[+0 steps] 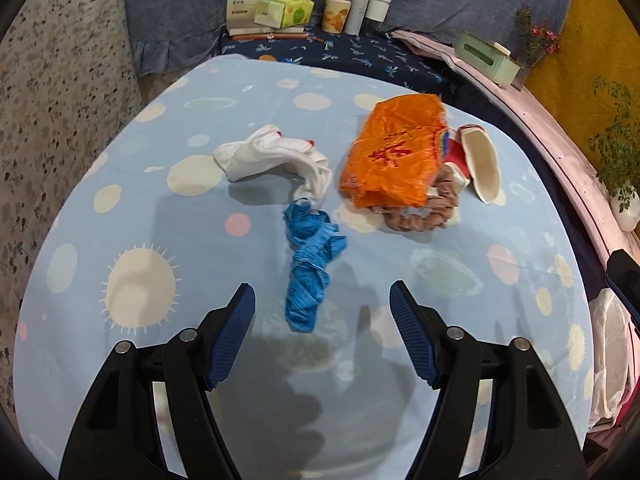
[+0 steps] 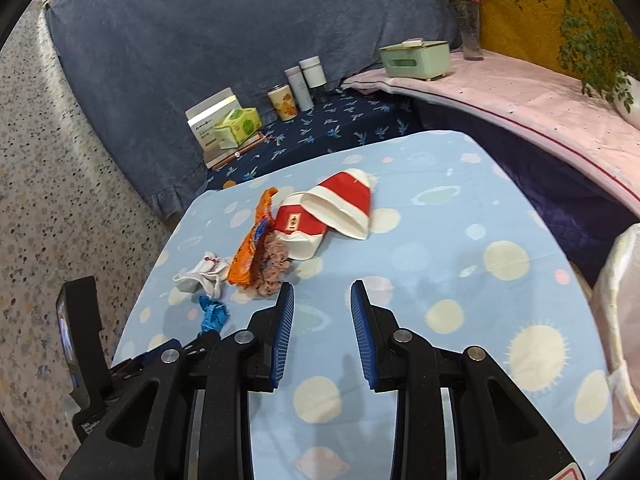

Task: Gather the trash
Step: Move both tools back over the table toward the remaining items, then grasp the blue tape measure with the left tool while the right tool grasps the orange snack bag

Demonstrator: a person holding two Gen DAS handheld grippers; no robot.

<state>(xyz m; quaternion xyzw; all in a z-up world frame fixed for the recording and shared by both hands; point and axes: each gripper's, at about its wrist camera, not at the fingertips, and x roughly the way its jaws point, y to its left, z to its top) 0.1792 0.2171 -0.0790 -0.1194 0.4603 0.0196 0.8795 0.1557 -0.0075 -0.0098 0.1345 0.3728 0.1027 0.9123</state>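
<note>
On the light-blue planet-print tablecloth (image 1: 160,208) lies trash: a crumpled blue plastic piece (image 1: 308,268), a white crumpled wrapper (image 1: 272,156), an orange plastic bag (image 1: 396,156), a brown scrunchie (image 1: 424,212) and two squashed red-and-white paper cups (image 1: 480,164). My left gripper (image 1: 322,294) is open, its jaws either side of the near end of the blue piece, above the cloth. In the right wrist view my right gripper (image 2: 322,292) is open and empty, with the cups (image 2: 340,208), the orange bag (image 2: 250,248), the scrunchie (image 2: 272,268) and the blue piece (image 2: 214,314) ahead and to its left.
A white plastic bag (image 2: 616,320) hangs at the table's right edge. Behind the table a dark-blue bench holds a box with a tissue pack (image 1: 276,8) and several jars (image 1: 360,10). A green tissue box (image 1: 486,56) and plants (image 1: 614,132) stand on the pink ledge.
</note>
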